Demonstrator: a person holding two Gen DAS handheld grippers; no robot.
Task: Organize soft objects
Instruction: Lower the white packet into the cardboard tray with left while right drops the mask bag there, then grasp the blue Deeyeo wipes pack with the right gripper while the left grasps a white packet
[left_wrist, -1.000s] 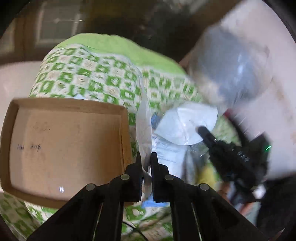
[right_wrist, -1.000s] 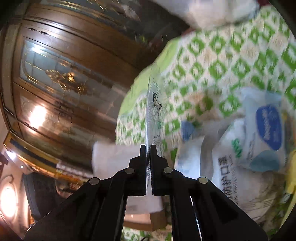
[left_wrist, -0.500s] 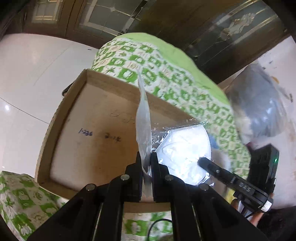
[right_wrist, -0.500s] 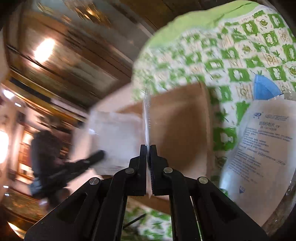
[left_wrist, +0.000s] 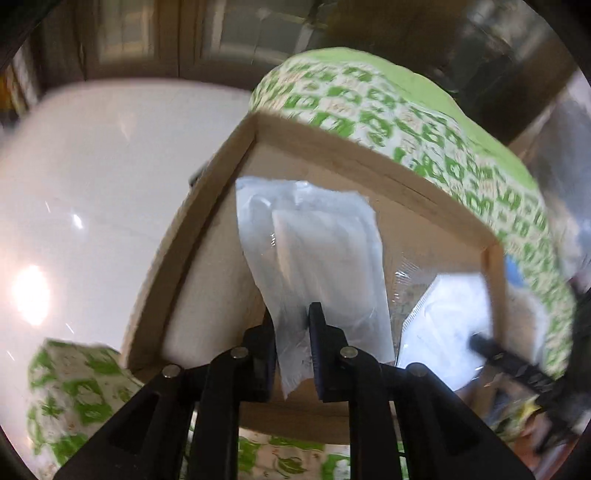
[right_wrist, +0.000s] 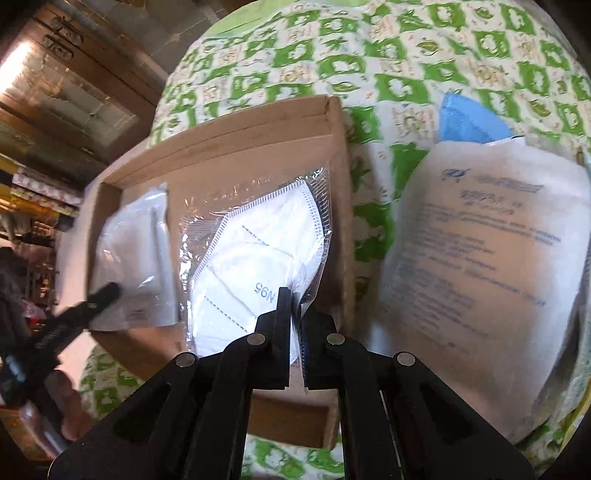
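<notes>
A shallow cardboard box (left_wrist: 402, 177) (right_wrist: 229, 147) sits on the green-patterned cloth. My left gripper (left_wrist: 289, 321) has its jaws slightly parted around the near edge of a clear-wrapped white pack (left_wrist: 321, 254), which lies flat in the box's left half. My right gripper (right_wrist: 293, 306) has its jaws slightly parted around the corner of a clear-wrapped white N95 mask (right_wrist: 255, 258), lying flat in the box's right half. Each view shows the other gripper: the right one (left_wrist: 517, 365) and the left one (right_wrist: 66, 317).
A large white printed packet (right_wrist: 484, 266) lies on the cloth (right_wrist: 388, 74) right of the box, with a blue item (right_wrist: 469, 122) behind it. A glossy white floor (left_wrist: 92, 192) lies beyond the table's left edge. Dark wooden doors stand behind.
Both packets went from hanging edge-on above the box to lying flat inside it. Both grippers came down to the box's near side and their jaws have loosened.
</notes>
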